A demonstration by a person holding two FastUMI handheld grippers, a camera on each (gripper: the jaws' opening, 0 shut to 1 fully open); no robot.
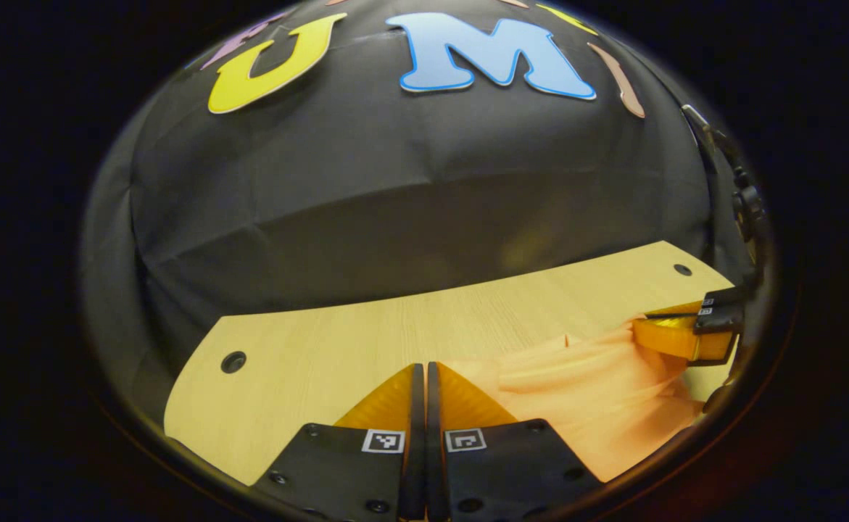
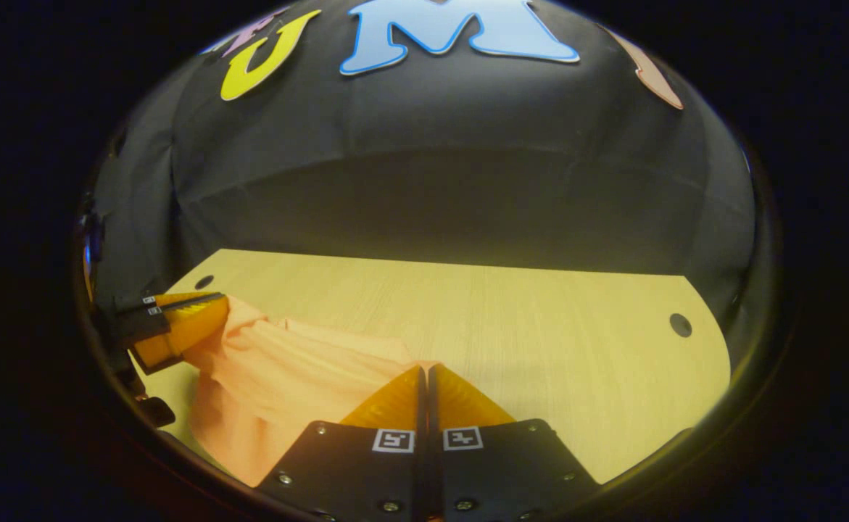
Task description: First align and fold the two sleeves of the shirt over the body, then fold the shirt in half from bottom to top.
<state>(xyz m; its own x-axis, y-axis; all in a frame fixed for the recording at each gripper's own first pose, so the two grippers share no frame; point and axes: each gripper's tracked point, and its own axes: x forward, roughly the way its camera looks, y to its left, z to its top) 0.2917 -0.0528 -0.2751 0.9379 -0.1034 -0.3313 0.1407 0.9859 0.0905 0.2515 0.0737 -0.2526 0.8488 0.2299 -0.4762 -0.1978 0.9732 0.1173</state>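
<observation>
Orange shirt [image 1: 598, 406], bunched on the wooden tabletop [image 1: 308, 355], stretched between both jaws. Left gripper [image 1: 422, 370]: jaws pressed together on the cloth's edge. Right gripper [image 2: 424, 371]: likewise.

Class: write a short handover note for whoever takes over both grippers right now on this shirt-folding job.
Left gripper: fingers closed together, at an edge of the shirt.
Right gripper: fingers closed together, at the shirt's other side; cloth between them cannot be confirmed.
The shirt hangs bunched between the two grippers, above the table.
Done: which folds are finished cannot be told from the bunched cloth.
Left: check the sleeves are folded over the body, then fold bottom to top and lay it flat.
</observation>
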